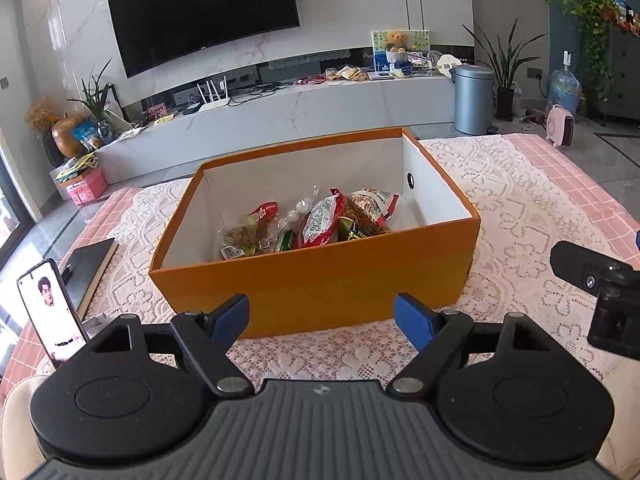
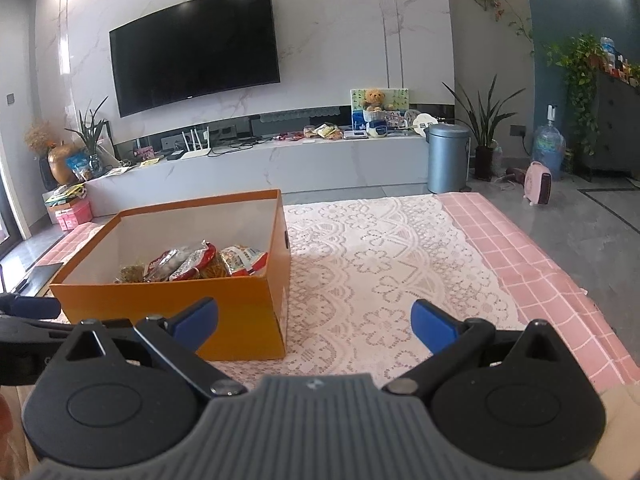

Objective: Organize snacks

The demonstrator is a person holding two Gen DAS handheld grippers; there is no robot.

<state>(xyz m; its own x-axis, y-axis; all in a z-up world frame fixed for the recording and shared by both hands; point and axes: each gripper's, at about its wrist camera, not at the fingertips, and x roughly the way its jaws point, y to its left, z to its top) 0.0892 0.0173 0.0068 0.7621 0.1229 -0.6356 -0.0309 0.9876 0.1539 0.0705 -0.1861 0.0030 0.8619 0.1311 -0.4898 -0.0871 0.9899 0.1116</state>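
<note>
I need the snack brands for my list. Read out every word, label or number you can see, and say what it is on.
No text here can be read.
Snack packets in the orange box: printing and barcode labels too blurred.
TV: small logo on the lower edge, too small.
Phone: shows a person, no words.
Items on the TV shelf: too small.

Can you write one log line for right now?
left gripper: open, empty | right gripper: open, empty | snack packets: in orange box
</note>
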